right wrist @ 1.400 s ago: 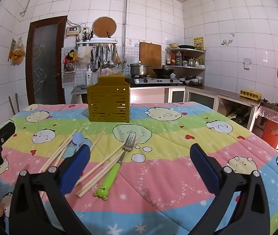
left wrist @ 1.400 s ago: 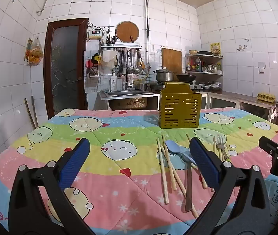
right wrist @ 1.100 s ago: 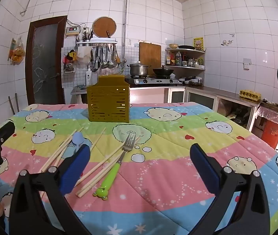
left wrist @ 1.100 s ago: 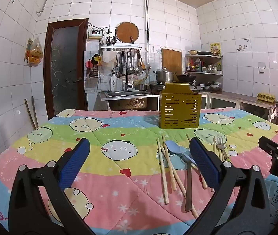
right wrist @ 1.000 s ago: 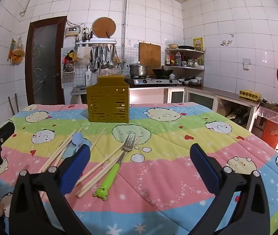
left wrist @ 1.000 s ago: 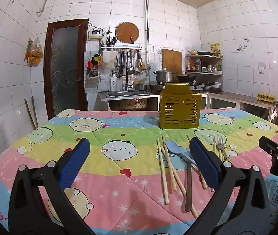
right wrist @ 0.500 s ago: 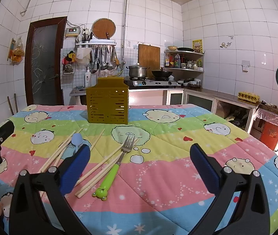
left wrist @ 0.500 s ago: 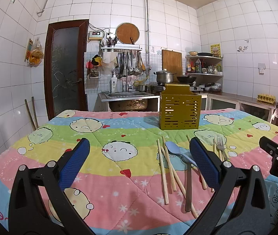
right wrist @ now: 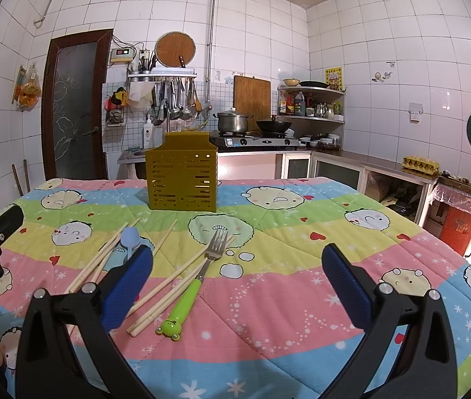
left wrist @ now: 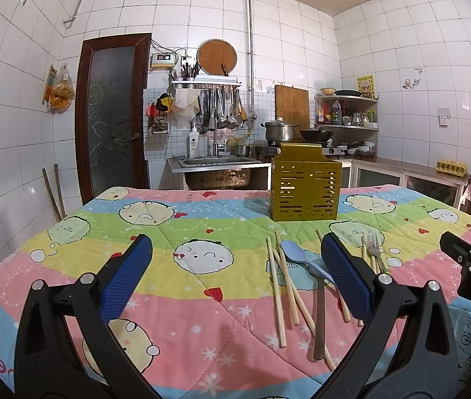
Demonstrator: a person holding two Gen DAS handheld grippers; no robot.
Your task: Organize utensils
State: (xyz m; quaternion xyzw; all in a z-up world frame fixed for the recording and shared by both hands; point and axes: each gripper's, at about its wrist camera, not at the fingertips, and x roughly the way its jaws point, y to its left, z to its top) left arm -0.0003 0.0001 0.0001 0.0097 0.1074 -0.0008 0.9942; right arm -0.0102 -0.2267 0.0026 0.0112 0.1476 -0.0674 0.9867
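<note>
**Here: two open grippers over a desk of loose utensils**

Kitchen w/ white tiled walls. A desk [left wrist: 69,242] covered by a quilted cloth in pastel stripes w/ cartoon faces.

Left gripper [left wrist: 235,266]: jaws spread wide, holding nothing, low over the cloth. Just inside and under its right jaw lie the utensils: wooden chopsticks [left wrist: 277,286] fanned out, a pale blue spoon [left wrist: 297,256] w/ a dark handle lying across them, and past the right jaw a metal fork [left wrist: 375,244]. Straight ahead beyond the right jaw, farther back on the desk, stands a yellow slotted utensil holder [left wrist: 305,189], upright.

Right gripper [right wrist: 235,266]: jaws also spread wide, empty. By its left jaw are the same chopsticks, blue spoon and fork; the fork has a green frog-shaped handle. The yellow holder stands ahead, left of centre, well apart from the jaws. Cloth between and right of these jaws is bare.

Each gripper's tip shows at the edge of the other's view.
</note>
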